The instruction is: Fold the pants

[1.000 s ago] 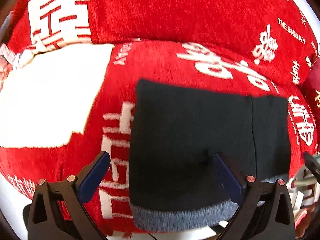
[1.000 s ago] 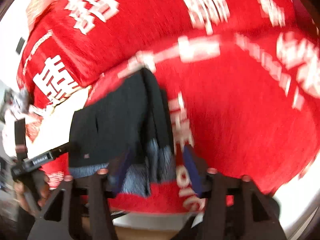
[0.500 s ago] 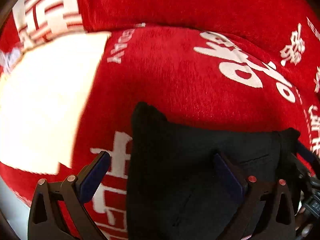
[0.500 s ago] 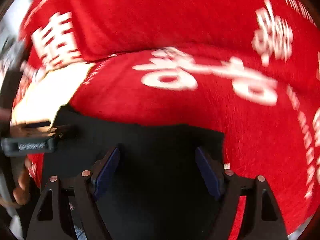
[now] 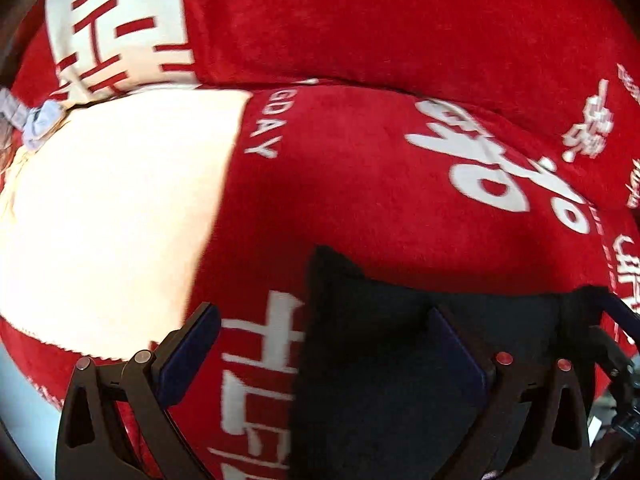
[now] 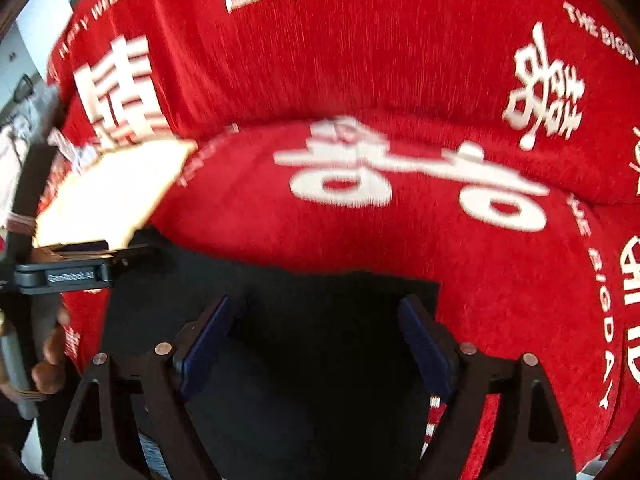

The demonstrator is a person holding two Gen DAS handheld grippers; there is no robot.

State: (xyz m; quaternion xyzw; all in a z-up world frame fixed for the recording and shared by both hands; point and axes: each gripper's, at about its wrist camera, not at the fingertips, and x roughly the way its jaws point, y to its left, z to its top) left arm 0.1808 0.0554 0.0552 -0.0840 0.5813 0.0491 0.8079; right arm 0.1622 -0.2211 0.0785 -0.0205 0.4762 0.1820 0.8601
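Observation:
The black pants (image 5: pixel 400 360) lie folded into a flat rectangle on the red sofa seat (image 5: pixel 360 184). My left gripper (image 5: pixel 324 352) is open over the pants' left edge, its right finger above the cloth and its left finger above the red cover. In the right wrist view the pants (image 6: pixel 312 360) fill the lower middle. My right gripper (image 6: pixel 316 340) is open, both fingers just above the black cloth near its far edge. The left gripper's body (image 6: pixel 72 272) shows at the pants' left side there.
The sofa's red backrest (image 6: pixel 360 48) with white lettering rises behind the seat. A bright sunlit patch (image 5: pixel 112 208) covers the seat's left part. A pale cloth item (image 5: pixel 36 120) sits at the far left of the seat.
Both grippers have drawn back slightly and lifted, so more of the sofa seat and backrest shows. The pants have stayed flat. Both jaws have stayed open.

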